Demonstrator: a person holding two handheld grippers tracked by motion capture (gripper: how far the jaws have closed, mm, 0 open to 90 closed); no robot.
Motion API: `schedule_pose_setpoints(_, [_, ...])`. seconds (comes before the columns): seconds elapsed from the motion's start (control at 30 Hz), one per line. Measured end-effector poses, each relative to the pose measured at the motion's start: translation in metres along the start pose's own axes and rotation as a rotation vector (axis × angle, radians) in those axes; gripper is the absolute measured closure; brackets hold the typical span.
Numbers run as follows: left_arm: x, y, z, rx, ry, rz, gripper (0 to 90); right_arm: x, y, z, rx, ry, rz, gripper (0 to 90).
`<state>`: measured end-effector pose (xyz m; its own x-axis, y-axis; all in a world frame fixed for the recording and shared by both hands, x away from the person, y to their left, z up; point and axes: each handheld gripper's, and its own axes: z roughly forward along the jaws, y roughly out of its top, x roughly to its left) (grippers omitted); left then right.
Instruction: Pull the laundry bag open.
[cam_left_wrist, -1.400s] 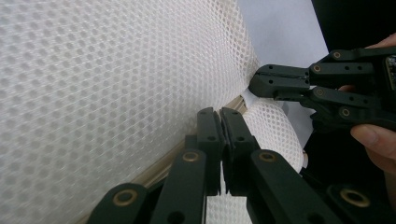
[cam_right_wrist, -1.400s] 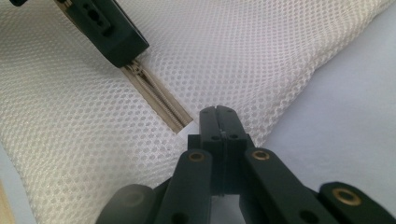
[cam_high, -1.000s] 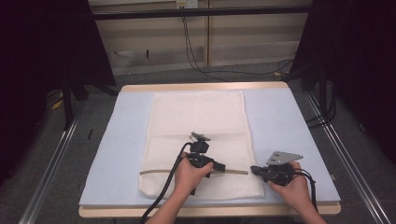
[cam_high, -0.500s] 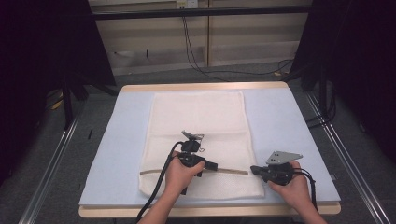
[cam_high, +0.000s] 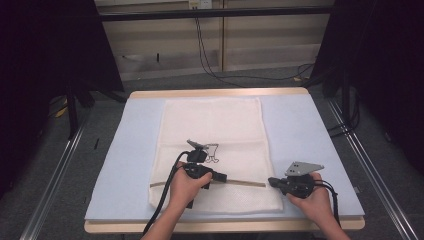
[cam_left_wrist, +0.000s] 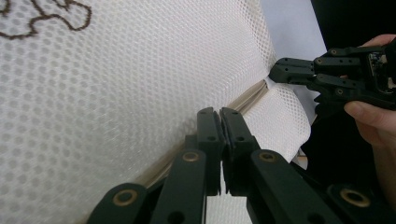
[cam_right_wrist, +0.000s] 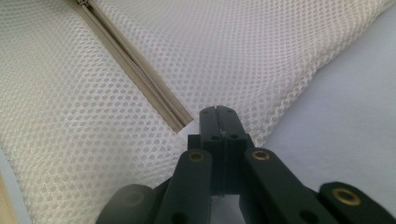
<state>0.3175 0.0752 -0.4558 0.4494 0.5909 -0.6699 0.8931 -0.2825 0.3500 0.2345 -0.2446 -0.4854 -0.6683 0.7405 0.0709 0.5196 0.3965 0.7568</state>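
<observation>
A white mesh bag (cam_high: 210, 130) lies flat on the pale blue table cover (cam_high: 305, 130), with a beige zipper (cam_high: 245, 182) across its near end. My left gripper (cam_high: 223, 176) is shut on that zipper (cam_left_wrist: 247, 95) about midway along; whatever sits between its jaws (cam_left_wrist: 219, 112) is hidden. My right gripper (cam_high: 271, 181) is shut on the bag's right edge, just past the zipper's end (cam_right_wrist: 184, 122). In the left gripper view the mesh puckers toward the right gripper (cam_left_wrist: 273, 73). The right gripper view shows its jaws (cam_right_wrist: 217, 110) closed on the mesh.
A small brown stitched figure (cam_high: 212, 152) marks the bag's middle. The wooden table edge (cam_high: 215, 93) borders the cover. Bare blue cover lies left and right of the bag. Cables (cam_high: 210, 55) run over the floor behind, and metal rails (cam_high: 365, 155) flank the table.
My left gripper has slid leftward along the zipper, away from the right gripper. The right gripper has kept still on the bag's edge.
</observation>
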Motion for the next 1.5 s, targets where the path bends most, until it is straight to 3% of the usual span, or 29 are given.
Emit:
schedule_pose_setpoints(0.13, [0.003,-0.001,-0.002,0.005,-0.02,-0.004,87.5,0.0,0.0,0.0,0.0,0.003,0.0,90.0])
schedule_pose_setpoints(0.47, [0.004,-0.001,-0.001,0.004,-0.016,-0.001,87.4,0.0,-0.001,0.0,-0.005,0.0,-0.002,90.0])
schedule_pose_setpoints(0.5, [0.004,-0.002,-0.002,0.0,-0.001,0.006,87.4,0.0,-0.001,0.0,-0.005,0.001,-0.001,90.0])
schedule_pose_setpoints(0.63, [0.005,-0.002,-0.001,0.003,-0.021,-0.007,87.4,0.0,-0.001,0.0,-0.005,0.0,-0.002,90.0])
schedule_pose_setpoints(0.83, [0.006,-0.003,0.0,0.002,-0.005,-0.008,87.4,0.0,0.0,0.0,-0.003,-0.004,-0.005,90.0])
schedule_pose_setpoints(1.07, [0.007,-0.003,0.001,0.005,-0.027,-0.019,87.4,0.001,-0.001,0.0,-0.004,-0.007,-0.005,90.0])
schedule_pose_setpoints(1.13, [0.01,-0.004,-0.001,0.018,-0.013,-0.002,87.5,0.001,-0.001,0.0,-0.006,-0.007,-0.007,90.0])
schedule_pose_setpoints(1.2, [0.011,-0.005,-0.001,0.008,-0.022,-0.019,87.4,0.001,-0.001,0.0,-0.005,-0.008,-0.006,90.0])
schedule_pose_setpoints(1.5, [0.015,-0.005,-0.001,0.017,-0.028,-0.009,87.5,0.0,0.0,0.0,-0.004,0.0,-0.008,90.0])
